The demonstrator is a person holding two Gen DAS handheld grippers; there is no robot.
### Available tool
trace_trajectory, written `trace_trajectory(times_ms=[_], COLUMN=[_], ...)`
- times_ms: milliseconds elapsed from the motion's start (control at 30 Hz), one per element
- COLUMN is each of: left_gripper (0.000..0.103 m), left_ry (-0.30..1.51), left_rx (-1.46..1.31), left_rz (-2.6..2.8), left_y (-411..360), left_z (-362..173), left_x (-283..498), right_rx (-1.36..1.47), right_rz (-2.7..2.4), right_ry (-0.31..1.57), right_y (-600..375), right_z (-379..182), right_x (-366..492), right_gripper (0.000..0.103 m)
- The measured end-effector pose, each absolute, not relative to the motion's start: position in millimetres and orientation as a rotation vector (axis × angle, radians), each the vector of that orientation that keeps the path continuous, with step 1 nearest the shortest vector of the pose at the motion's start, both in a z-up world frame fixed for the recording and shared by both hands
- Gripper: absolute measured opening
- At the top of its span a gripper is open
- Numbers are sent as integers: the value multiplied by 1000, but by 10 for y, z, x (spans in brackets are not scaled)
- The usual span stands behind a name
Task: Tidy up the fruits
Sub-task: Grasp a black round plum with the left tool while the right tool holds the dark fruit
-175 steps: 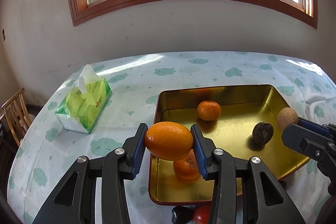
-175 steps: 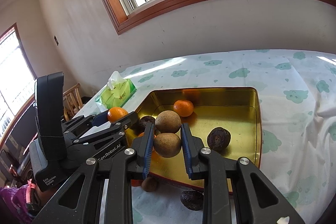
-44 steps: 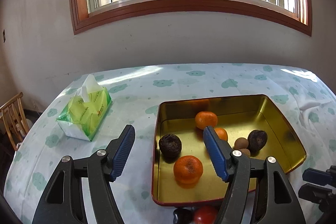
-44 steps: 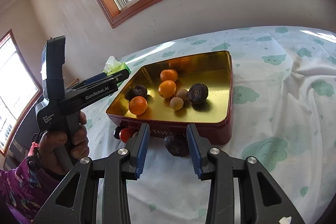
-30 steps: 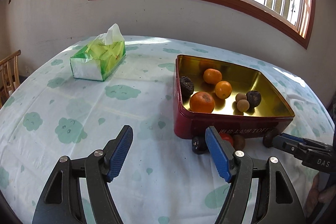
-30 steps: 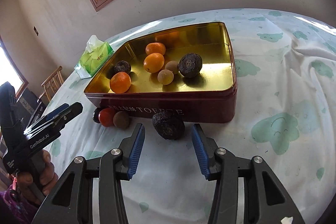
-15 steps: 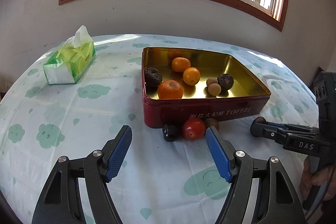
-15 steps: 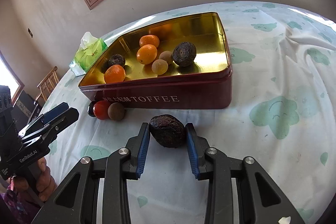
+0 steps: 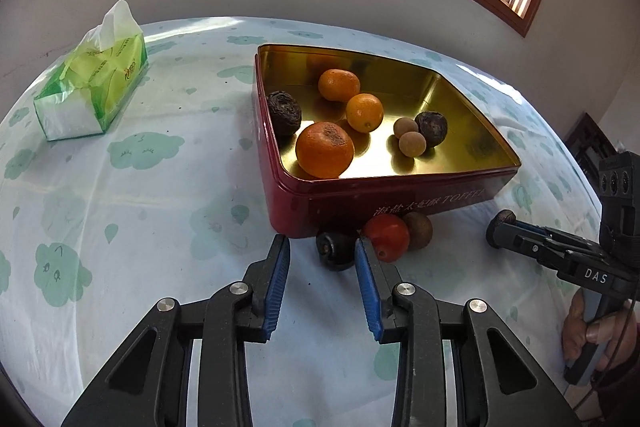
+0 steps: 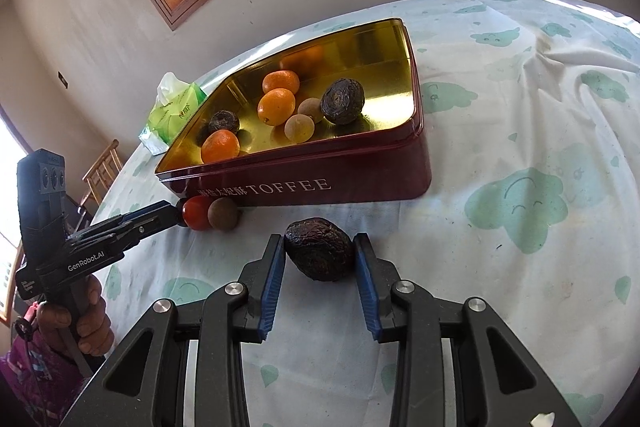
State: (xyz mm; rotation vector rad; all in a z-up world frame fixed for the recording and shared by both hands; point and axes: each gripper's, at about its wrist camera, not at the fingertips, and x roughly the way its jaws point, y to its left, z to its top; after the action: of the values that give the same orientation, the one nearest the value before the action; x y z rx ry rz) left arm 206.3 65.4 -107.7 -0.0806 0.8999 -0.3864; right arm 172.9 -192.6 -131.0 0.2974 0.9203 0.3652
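Cloud-print tablecloth (image 9: 120,195), toffee tin (image 9: 384,195), tissue pack (image 9: 92,83)

- Left gripper (image 9: 322,269): black frame, blue ribbed pads, silver screws, "GenRobot.AI" lettering.
- Right gripper (image 10: 320,267): same build, "DAS" marking.
- Purple patterned sleeve (image 10: 28,383).

Three oranges (image 9: 325,149), one tin (image 9: 392,193) (red)

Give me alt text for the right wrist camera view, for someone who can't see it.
The right gripper closes around a dark wrinkled fruit on the tablecloth, just in front of a red toffee tin holding oranges and other fruit. At left, the left gripper reaches toward a tomato beside the tin.
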Motion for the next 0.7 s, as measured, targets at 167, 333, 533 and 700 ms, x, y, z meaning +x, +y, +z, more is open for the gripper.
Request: trace_trajectory(times_ms=[167,333,533,700], left_gripper=[35,35,23,25], left_ry=[928,910,900,897], left_rx=[-139,-131,-88,-57], left_rz=[-425,-416,-408,-393], left_y=[664,617,563,516], left_z=[-1144,-1172,-1179,-1170], left_x=[2166,2066,1991,1997], right_rx=[300,299,298,300], right_rz=[366,366,365,366], right_ry=[920,920,920,920], right_y=[-1935,-1928,-1926,-1929], right_z=[-1315,-1316,-1317,-1316], right_x=[1729,1728,1732,1732], right_gripper=[32,32,32,32])
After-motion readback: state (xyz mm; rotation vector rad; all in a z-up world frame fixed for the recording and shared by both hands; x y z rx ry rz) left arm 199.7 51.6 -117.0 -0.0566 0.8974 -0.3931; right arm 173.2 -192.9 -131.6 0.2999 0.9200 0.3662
